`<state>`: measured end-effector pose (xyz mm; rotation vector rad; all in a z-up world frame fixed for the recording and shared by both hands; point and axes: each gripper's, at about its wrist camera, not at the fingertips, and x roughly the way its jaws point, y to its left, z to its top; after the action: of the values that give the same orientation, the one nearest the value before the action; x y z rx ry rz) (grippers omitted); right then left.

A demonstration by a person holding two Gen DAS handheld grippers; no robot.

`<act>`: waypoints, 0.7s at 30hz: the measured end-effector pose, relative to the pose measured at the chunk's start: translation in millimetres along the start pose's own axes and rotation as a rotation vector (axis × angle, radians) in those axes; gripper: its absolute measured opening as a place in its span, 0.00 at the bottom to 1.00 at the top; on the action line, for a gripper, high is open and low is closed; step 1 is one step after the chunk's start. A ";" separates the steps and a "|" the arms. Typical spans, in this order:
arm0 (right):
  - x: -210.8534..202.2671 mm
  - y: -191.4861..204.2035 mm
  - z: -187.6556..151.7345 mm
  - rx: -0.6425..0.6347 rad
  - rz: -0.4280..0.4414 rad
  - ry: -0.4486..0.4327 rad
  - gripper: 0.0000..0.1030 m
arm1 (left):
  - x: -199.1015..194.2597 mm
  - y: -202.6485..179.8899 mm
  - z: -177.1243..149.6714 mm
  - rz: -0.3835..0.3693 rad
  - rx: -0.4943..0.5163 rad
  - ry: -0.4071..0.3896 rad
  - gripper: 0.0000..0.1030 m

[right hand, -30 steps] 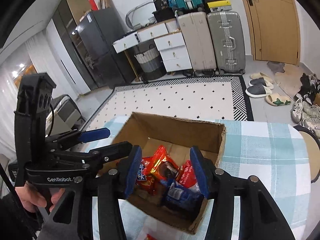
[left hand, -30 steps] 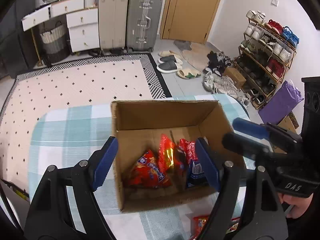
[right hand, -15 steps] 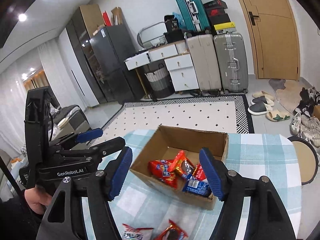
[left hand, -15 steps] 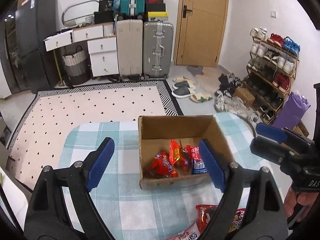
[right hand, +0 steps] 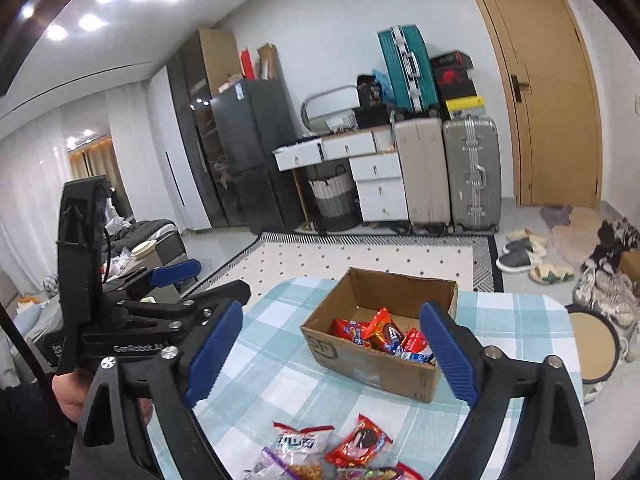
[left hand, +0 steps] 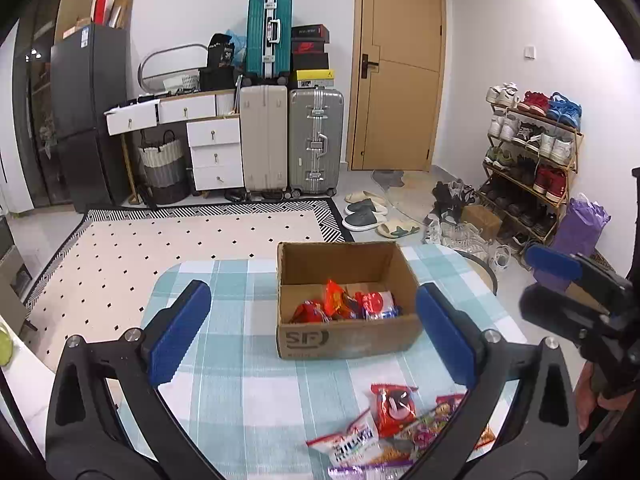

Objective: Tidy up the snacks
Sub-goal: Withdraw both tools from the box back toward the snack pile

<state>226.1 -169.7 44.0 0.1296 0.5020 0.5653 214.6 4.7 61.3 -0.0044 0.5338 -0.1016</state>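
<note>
Left gripper [left hand: 312,332] opening, jaws spread wide, blue pads [left hand: 180,332] touching nothing, nothing held between them. Right gripper [right hand: 332,356] likewise opening, jaws wide apart and empty, hovering above the table. Each seen from the other's camera, gripped by a hand [right hand: 70,396] at the edge of view.

Cardboard box [left hand: 348,338] open-topped, upright on the checked tablecloth [left hand: 240,384], toward the far side of the table. Inside, against the near wall: several snack packets [left hand: 344,306], mostly red and orange, one with blue and white, leaning on one another.

More loose snacks [left hand: 384,424] lying in a pile on the cloth at the near edge, well apart from the box: a red packet with a dark round picture, a white packet with red lettering, others partly hidden behind the right finger.
</note>
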 end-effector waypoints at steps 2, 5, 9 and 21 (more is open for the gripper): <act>-15.5 7.9 -7.5 -0.018 0.000 -0.015 0.92 | -21.2 -3.5 -11.6 -0.006 0.005 -0.013 0.99; -37.9 18.8 -19.2 -0.047 -0.013 -0.036 0.97 | -46.3 -9.0 -27.5 -0.009 -0.004 -0.014 0.99; -69.5 31.1 -37.1 -0.055 -0.020 -0.081 0.99 | -68.2 -12.1 -46.2 -0.021 -0.027 -0.008 0.99; -113.1 41.5 -118.7 -0.022 -0.094 -0.111 0.99 | -110.9 -2.9 -130.0 0.014 -0.077 -0.020 0.99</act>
<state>65.7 -198.4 -1.6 0.1153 0.3920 0.4686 53.4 15.5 5.8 -0.0771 0.5180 -0.0671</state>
